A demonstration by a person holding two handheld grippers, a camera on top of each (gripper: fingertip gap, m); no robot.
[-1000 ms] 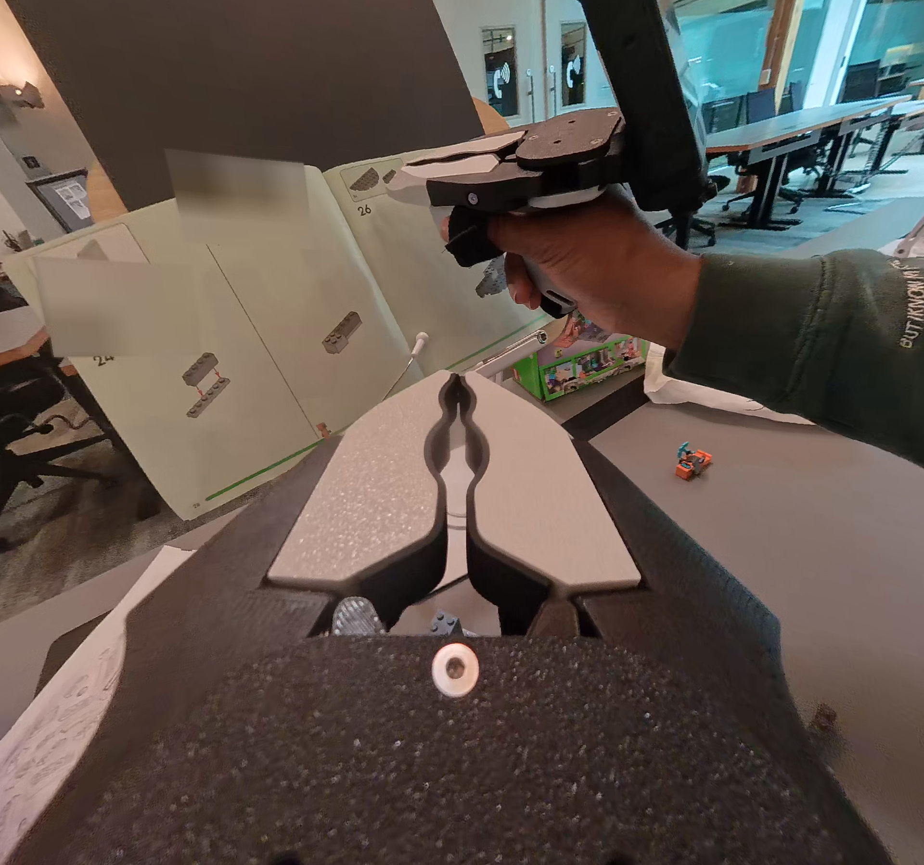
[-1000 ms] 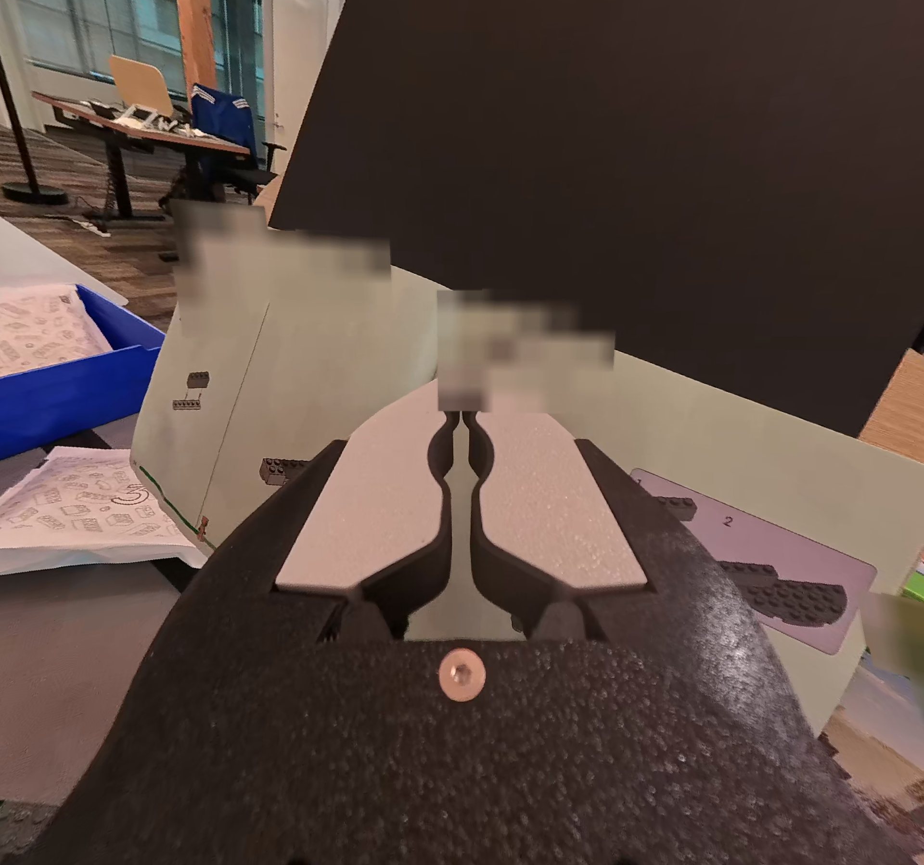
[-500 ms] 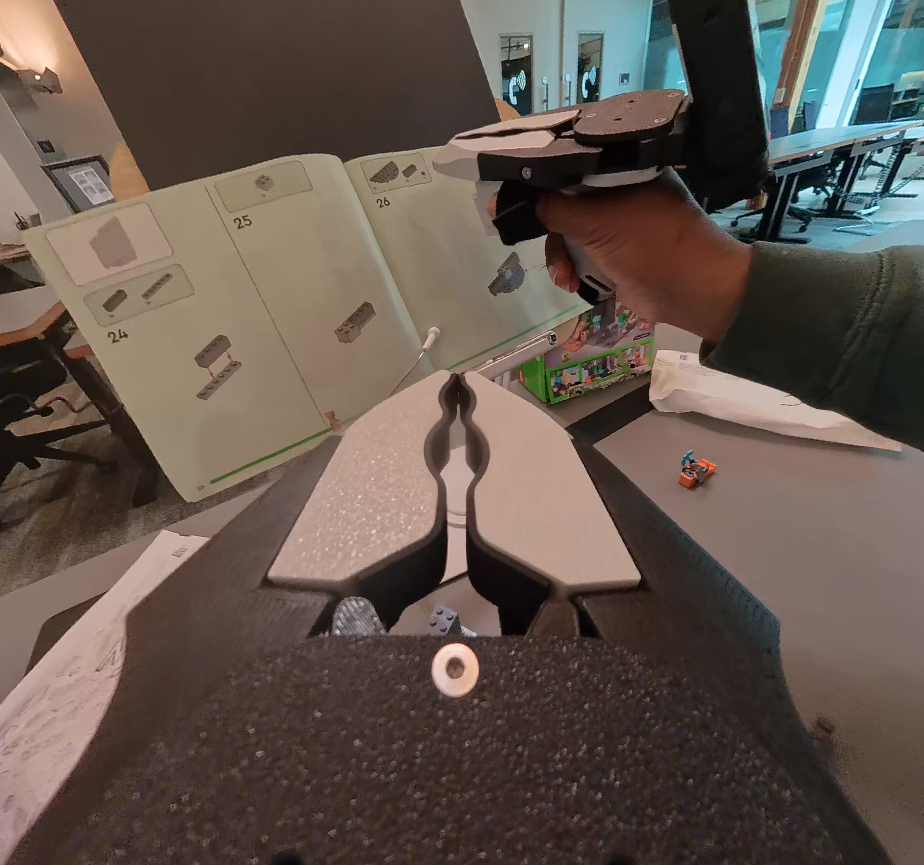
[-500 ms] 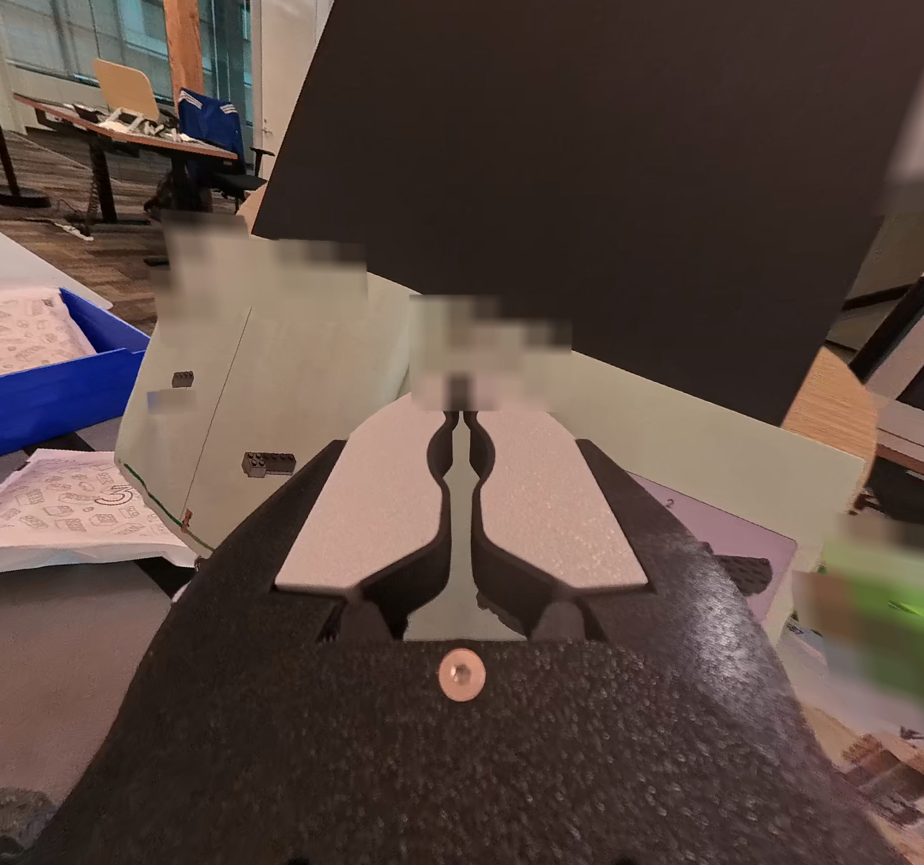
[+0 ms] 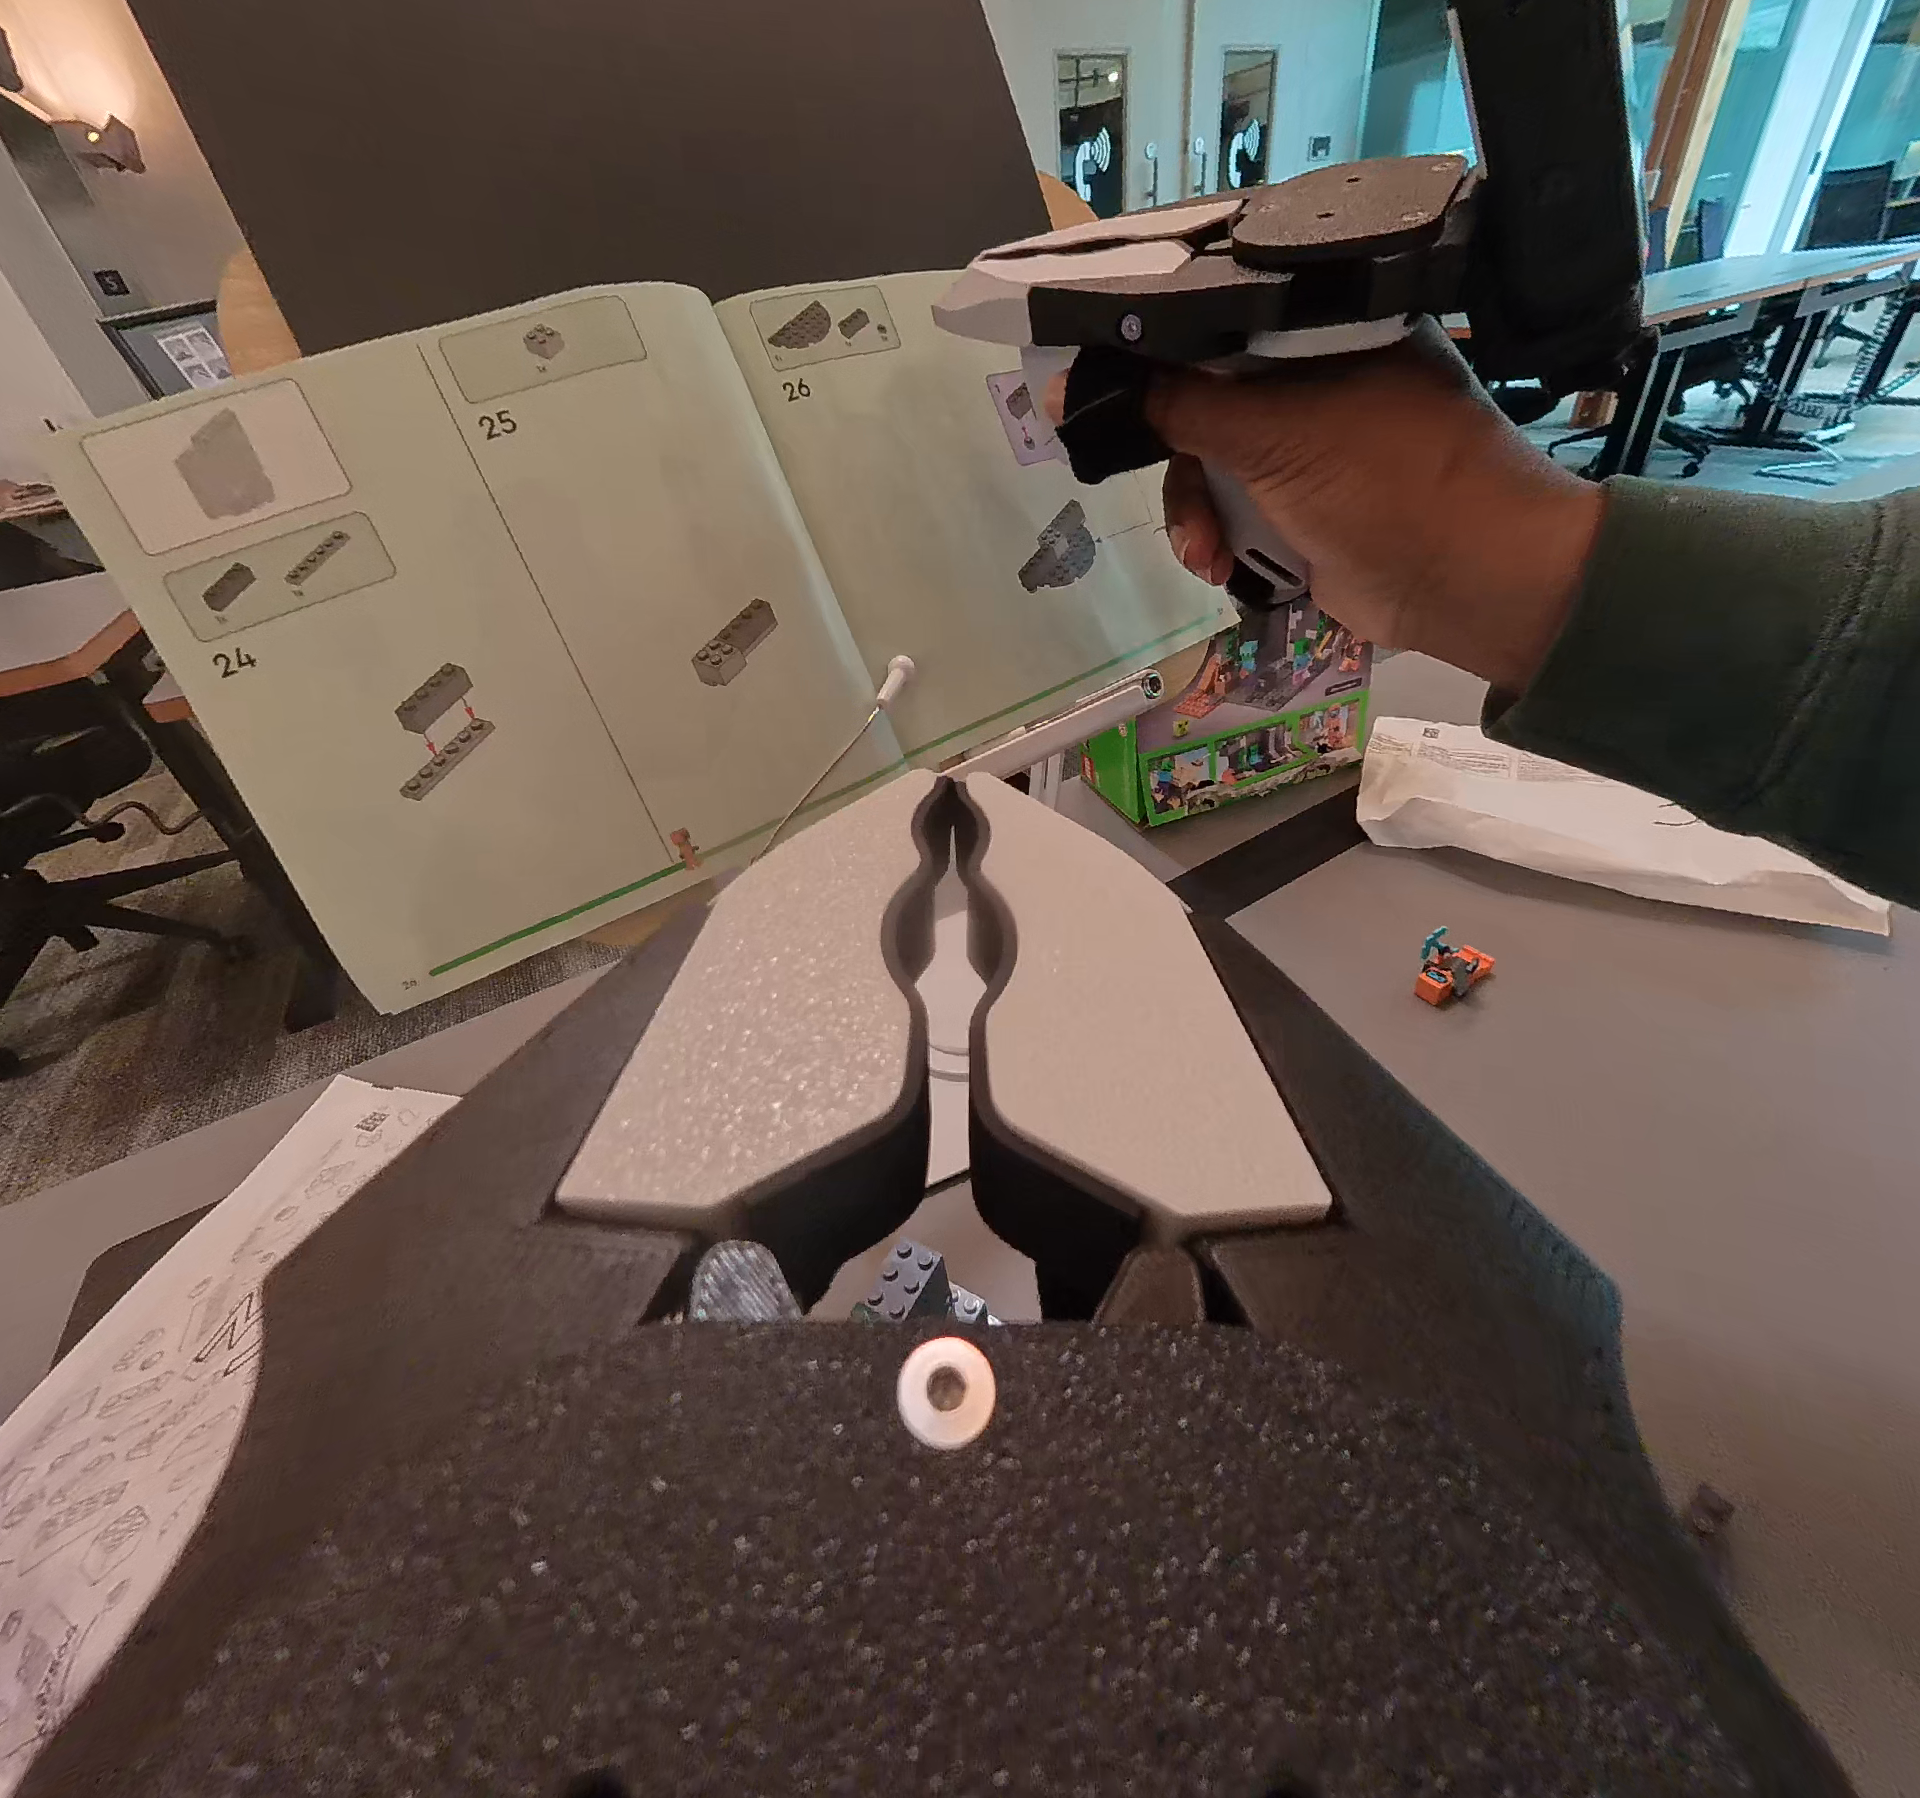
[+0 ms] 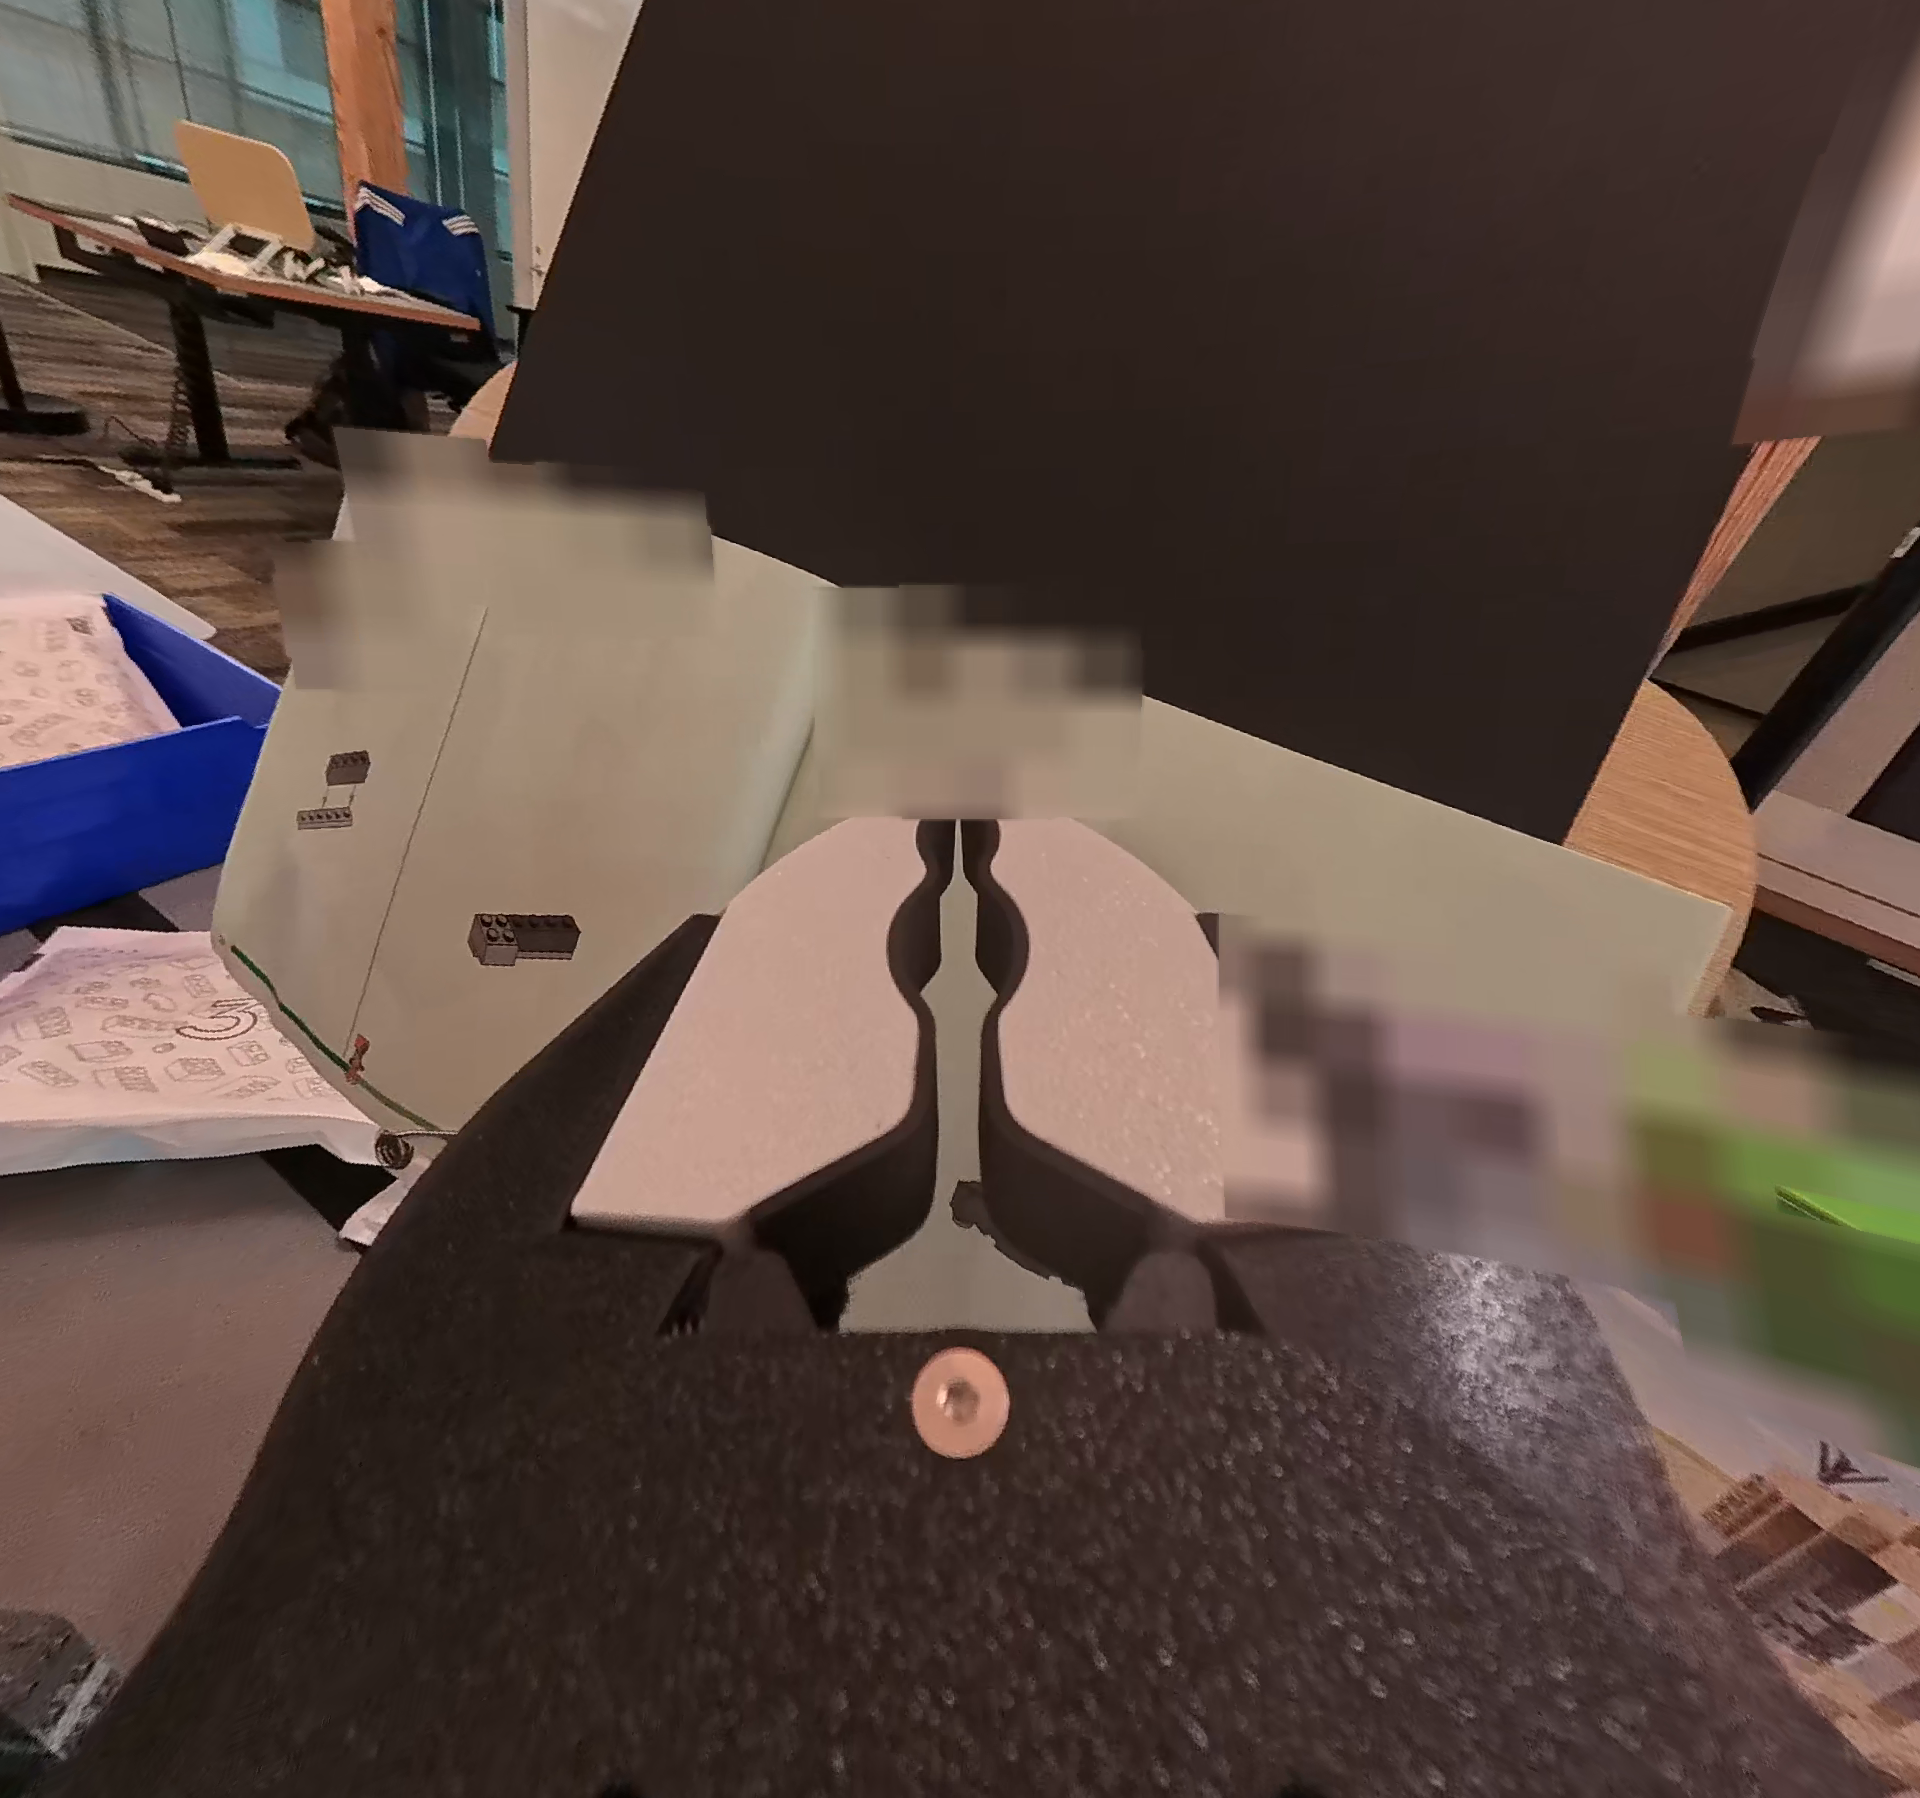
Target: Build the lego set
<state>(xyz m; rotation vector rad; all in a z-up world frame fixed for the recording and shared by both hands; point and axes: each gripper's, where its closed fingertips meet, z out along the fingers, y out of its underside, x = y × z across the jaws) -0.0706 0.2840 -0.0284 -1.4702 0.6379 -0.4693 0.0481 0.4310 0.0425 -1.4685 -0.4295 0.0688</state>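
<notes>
Up at 12 o'clock on the stand, instruction booklet (image 5: 582, 605) lies open, black board behind it. Both grippers raised, pointing at the pages. Left gripper (image 5: 951, 792): fingers pinched together at the tips, nothing between them. Right gripper (image 6: 956, 829): same, tips nearly touching, empty; hand (image 5: 1361, 512) on its handle, up at 1 o'clock in the left view. Grey lego bricks (image 5: 920, 1275) sit low under the left gripper, mostly hidden by its body. Small orange-teal build (image 5: 1452, 969) on the grey table (image 5: 1662, 1177) at 3 o'clock, lego box (image 5: 1247, 740) beyond it. Paper bags at 8 and 2 o'clock, blue bin (image 6: 125, 792) at 9.

Risks, my read: right gripper is close to the page and could knock the booklet off its wire holder. Coming down blind onto the hidden bricks could scatter them.
</notes>
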